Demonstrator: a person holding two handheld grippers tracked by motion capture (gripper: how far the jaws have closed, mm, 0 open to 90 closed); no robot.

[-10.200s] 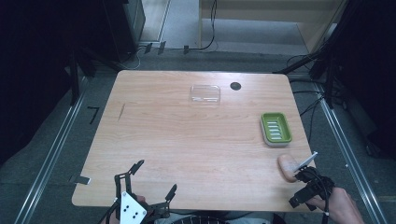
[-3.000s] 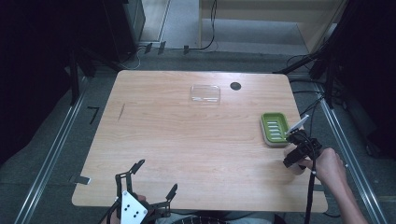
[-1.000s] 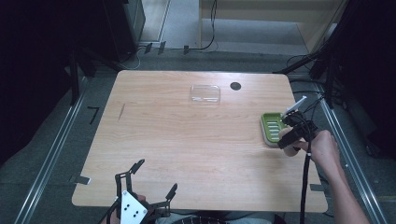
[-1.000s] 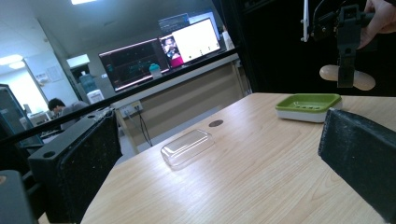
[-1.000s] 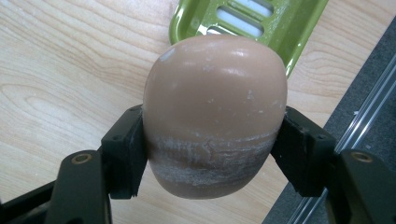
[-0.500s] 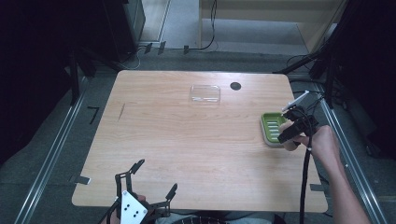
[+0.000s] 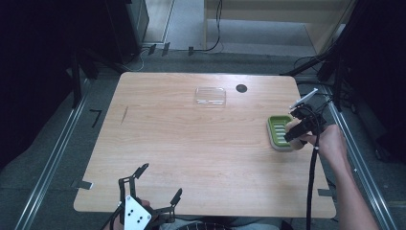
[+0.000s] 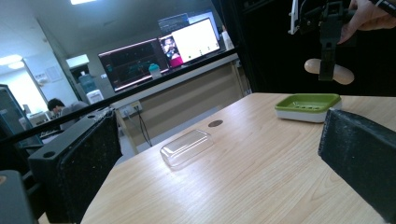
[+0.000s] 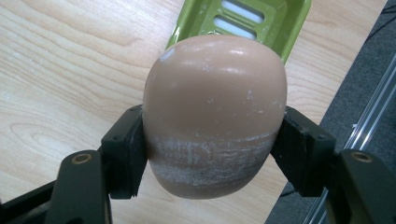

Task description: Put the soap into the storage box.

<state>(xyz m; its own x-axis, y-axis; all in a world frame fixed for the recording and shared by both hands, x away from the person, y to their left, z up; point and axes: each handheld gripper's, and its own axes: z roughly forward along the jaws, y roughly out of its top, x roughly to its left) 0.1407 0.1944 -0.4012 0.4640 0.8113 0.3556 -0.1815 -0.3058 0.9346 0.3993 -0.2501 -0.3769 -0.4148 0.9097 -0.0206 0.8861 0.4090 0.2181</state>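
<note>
My right gripper (image 7: 295, 135) is shut on a beige oval soap bar (image 9: 215, 107), its two black jaws pressing the bar's sides. It hangs in the air over the near right part of the green soap dish (image 7: 277, 130), which lies by the table's right edge. From the left gripper view the soap bar (image 8: 343, 74) hovers clearly above the dish (image 8: 308, 103). Slots in the dish (image 9: 243, 21) show past the bar. My left gripper (image 7: 159, 182) rests open at the table's front edge with nothing between its jaws.
A clear plastic lid (image 7: 210, 96) lies at the far middle of the wooden table (image 7: 191, 143), beside a small black hole (image 7: 242, 88). A metal rail (image 7: 352, 143) and floor lie just right of the table edge. Monitors and a desk stand behind the table.
My right gripper has carried the soap bar from the table's front right corner, away from the person, to above the green dish. The left gripper has stayed still.
</note>
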